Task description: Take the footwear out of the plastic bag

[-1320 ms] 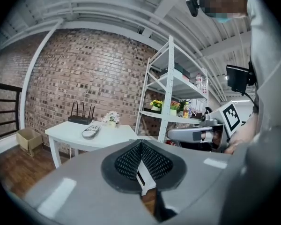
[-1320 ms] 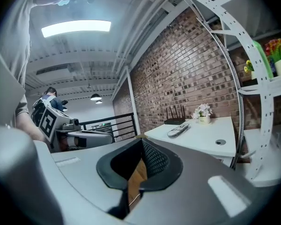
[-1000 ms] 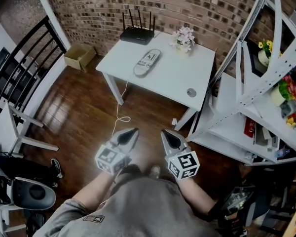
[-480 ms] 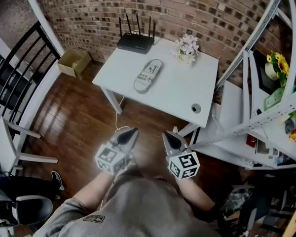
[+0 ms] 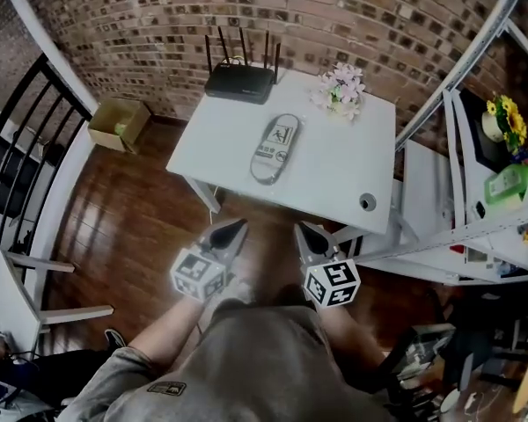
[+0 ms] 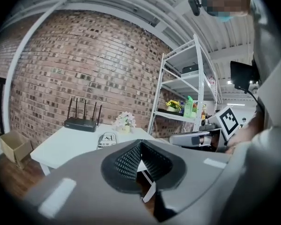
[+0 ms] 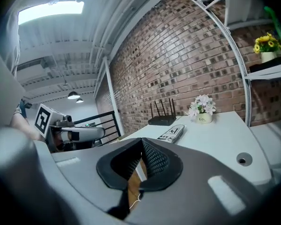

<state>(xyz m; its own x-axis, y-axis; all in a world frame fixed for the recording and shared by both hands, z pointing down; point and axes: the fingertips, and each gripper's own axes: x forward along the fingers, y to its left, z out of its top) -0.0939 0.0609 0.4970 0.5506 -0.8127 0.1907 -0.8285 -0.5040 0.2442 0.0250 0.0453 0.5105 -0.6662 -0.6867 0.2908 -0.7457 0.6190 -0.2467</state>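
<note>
White rectangular table (image 5: 334, 178) at upper centre bears the clear plastic-bagged footwear (image 5: 275, 148), so my left gripper (image 5: 238, 224) and right gripper (image 5: 302, 229) aim there, jaws together, empty.

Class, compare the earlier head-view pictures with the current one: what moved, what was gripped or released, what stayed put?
The person stepped toward the white rectangular table, bringing the left gripper and right gripper near its front edge. Nothing was gripped or released; both stayed shut and empty. The clear plastic bag of footwear, black router and white flowers sit unmoved on it.
</note>
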